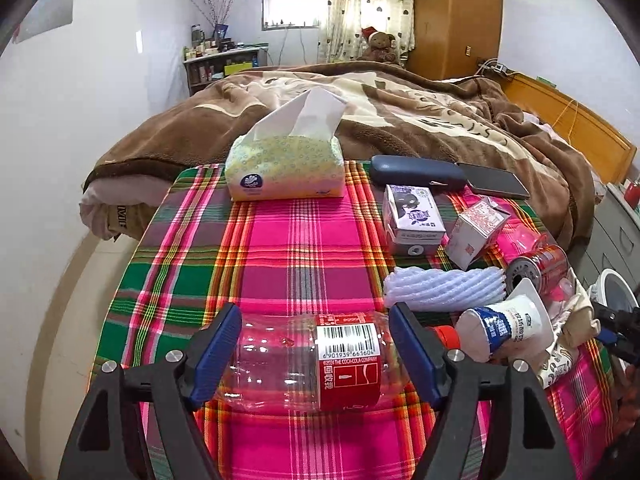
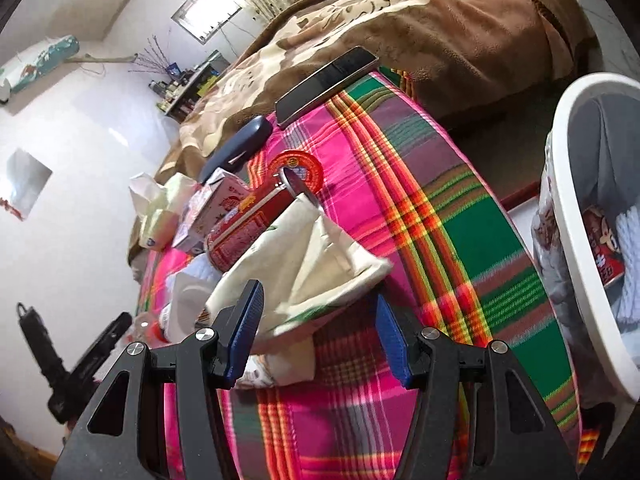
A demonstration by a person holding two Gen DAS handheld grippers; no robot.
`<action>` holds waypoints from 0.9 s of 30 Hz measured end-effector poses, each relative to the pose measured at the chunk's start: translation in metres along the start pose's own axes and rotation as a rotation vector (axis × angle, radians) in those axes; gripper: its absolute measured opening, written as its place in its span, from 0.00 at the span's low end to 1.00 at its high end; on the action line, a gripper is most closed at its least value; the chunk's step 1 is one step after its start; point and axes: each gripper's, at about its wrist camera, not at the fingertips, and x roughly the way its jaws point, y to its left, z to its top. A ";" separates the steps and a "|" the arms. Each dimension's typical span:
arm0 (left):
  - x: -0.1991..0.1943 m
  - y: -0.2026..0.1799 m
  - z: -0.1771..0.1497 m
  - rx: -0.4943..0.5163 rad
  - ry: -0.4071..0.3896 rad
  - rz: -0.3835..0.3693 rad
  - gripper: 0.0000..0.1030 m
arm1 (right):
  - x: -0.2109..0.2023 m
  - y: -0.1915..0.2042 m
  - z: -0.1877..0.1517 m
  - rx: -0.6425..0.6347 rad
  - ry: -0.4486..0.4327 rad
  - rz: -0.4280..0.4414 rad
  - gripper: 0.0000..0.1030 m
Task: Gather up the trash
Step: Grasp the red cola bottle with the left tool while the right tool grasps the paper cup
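Blue-padded fingers (image 1: pixel 216 356) of the left gripper (image 1: pixel 316 356) straddle an empty cola bottle (image 1: pixel 312 364) lying on its side near the plaid cloth's (image 1: pixel 280 248) front edge; the jaws stand wide, pads apparently not yet pressing (a grasp looks imminent). Toward the right edge, the right gripper (image 2: pixel 320 340) brackets a cream wrapper (image 2: pixel 316 256), jaws moderately apart, contact unclear. A white bin (image 2: pixel 576 216) waits just off that edge, already holding trash.

White walls (image 1: pixel 120 80) fill the left of the frame, with a small bright window (image 1: pixel 292 6) and patterned curtain (image 1: pixel 366 4) at top centre. A wooden wardrobe (image 1: pixel 458 16) stands upper right (teddy bear (image 1: pixel 378 46) beside it), a cluttered shelf (image 1: pixel 220 62) left of centre. A brown blanket (image 1: pixel 400 120) covers the bed across the middle.
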 end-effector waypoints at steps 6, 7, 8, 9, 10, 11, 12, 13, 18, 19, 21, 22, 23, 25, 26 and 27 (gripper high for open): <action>0.006 0.002 -0.006 -0.045 0.055 -0.103 0.75 | 0.007 -0.005 0.003 0.015 0.030 0.015 0.34; 0.008 0.002 -0.010 -0.050 0.071 -0.109 0.75 | 0.006 -0.005 0.003 0.013 0.024 0.019 0.30; 0.010 0.000 -0.013 -0.046 0.082 -0.098 0.75 | 0.003 -0.004 0.003 0.003 0.014 0.021 0.28; 0.010 0.000 -0.016 -0.044 0.085 -0.095 0.75 | -0.001 -0.003 0.002 -0.009 0.003 0.019 0.26; 0.010 0.000 -0.019 -0.047 0.087 -0.099 0.75 | -0.004 -0.002 0.002 -0.018 -0.005 0.022 0.22; 0.008 -0.001 -0.023 -0.055 0.088 -0.120 0.75 | -0.006 -0.001 0.002 -0.029 -0.010 0.029 0.20; 0.006 -0.001 -0.026 -0.062 0.093 -0.138 0.75 | -0.010 0.001 0.001 -0.043 -0.012 0.031 0.18; 0.004 -0.001 -0.030 -0.072 0.095 -0.148 0.75 | -0.011 0.002 0.002 -0.056 -0.016 0.029 0.17; -0.012 -0.011 -0.049 -0.072 0.112 -0.187 0.75 | -0.026 0.010 0.004 -0.138 -0.062 0.017 0.13; -0.014 -0.012 -0.051 -0.069 0.118 -0.196 0.75 | -0.028 0.010 0.004 -0.145 -0.059 0.029 0.13; -0.022 -0.016 -0.060 -0.059 0.129 -0.223 0.75 | -0.033 0.011 0.004 -0.166 -0.056 0.045 0.13; -0.024 -0.017 -0.063 -0.056 0.135 -0.234 0.75 | -0.034 0.012 0.005 -0.172 -0.057 0.046 0.13; -0.028 -0.018 -0.067 -0.055 0.139 -0.250 0.75 | -0.037 0.011 0.005 -0.173 -0.059 0.045 0.13; -0.036 -0.019 -0.074 -0.052 0.143 -0.253 0.75 | -0.042 0.009 0.007 -0.181 -0.055 0.065 0.13; -0.041 -0.021 -0.078 -0.031 0.137 -0.250 0.75 | -0.044 0.008 0.008 -0.179 -0.052 0.071 0.13; -0.046 -0.023 -0.081 -0.007 0.134 -0.253 0.75 | -0.047 0.007 0.009 -0.184 -0.041 0.075 0.13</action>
